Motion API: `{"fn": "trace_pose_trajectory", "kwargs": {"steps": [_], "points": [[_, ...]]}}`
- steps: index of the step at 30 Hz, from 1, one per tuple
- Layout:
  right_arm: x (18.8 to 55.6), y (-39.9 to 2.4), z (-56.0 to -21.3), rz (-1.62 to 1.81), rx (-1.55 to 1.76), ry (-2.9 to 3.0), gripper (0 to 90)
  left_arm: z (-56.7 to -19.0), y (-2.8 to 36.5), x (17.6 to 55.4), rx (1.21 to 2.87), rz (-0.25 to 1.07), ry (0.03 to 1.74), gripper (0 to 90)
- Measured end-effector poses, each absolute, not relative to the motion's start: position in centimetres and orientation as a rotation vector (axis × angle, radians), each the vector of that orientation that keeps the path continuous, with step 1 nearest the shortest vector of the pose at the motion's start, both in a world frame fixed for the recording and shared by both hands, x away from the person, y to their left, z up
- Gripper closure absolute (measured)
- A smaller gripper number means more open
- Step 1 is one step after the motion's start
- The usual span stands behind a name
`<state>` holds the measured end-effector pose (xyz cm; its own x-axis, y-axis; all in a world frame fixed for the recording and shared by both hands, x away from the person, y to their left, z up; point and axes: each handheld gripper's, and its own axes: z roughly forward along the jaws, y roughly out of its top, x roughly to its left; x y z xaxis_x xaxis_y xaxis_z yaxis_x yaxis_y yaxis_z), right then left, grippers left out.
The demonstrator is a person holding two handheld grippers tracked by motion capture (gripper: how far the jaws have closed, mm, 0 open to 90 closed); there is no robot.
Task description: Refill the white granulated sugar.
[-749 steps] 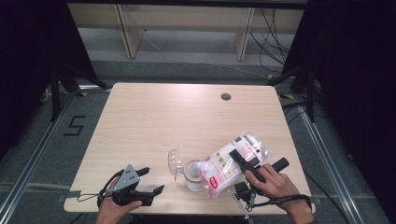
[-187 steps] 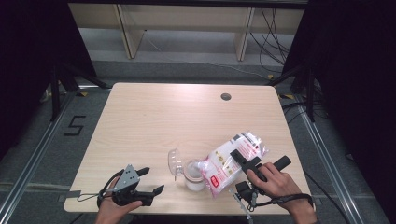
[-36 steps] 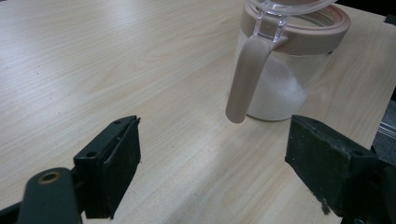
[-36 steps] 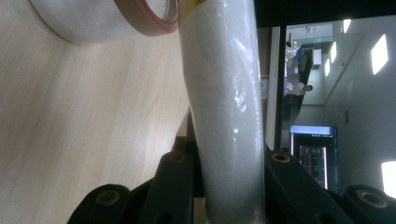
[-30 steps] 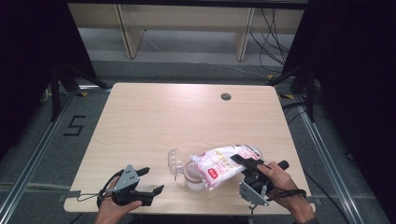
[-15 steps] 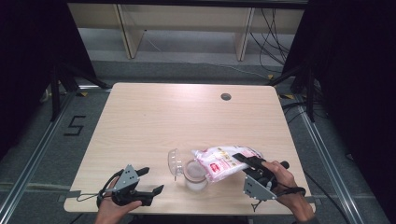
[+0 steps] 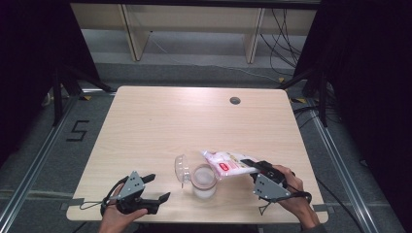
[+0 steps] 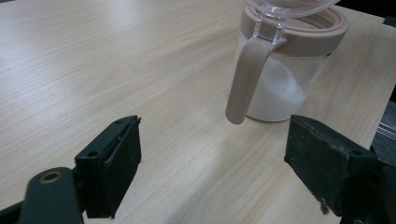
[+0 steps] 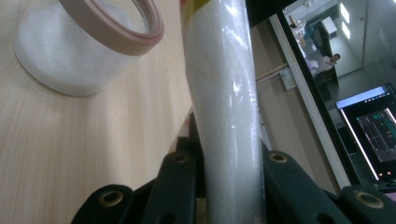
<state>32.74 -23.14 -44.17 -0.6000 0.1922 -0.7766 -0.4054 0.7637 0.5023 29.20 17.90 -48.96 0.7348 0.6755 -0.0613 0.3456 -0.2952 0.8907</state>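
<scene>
A clear jar (image 7: 204, 178) with a pink rim stands near the table's front middle, holding white powder. Its clear lid (image 7: 181, 169) is flipped open to the left. My right gripper (image 7: 252, 165) is shut on a plastic bag of white granules (image 7: 227, 165) with a red label. The bag lies almost level, its far end beside the jar's rim. In the right gripper view the bag (image 9: 224, 107) rises between the jaws, with the jar (image 9: 88, 42) at the upper left. My left gripper (image 7: 158, 187) rests open at the front left, nothing between its jaws, facing the jar (image 8: 280, 70).
A small round hole (image 7: 235, 100) sits in the table's far right part. A wooden shelf frame (image 7: 252, 34) and loose cables lie on the floor beyond the table. The far half of the tabletop (image 7: 184, 116) is bare wood.
The right hand has rolled and the bag has turned from a broad slanted face to a thin, nearly level strip beside the jar. The left gripper has stayed still.
</scene>
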Motion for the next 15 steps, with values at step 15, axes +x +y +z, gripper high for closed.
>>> {"fn": "trace_pose_trajectory", "kwargs": {"steps": [15], "points": [[34.6,-23.3,-45.8,1.045,0.033,2.121,82.1,-49.1,17.9,29.3,1.904,0.4,0.781,18.0]]}}
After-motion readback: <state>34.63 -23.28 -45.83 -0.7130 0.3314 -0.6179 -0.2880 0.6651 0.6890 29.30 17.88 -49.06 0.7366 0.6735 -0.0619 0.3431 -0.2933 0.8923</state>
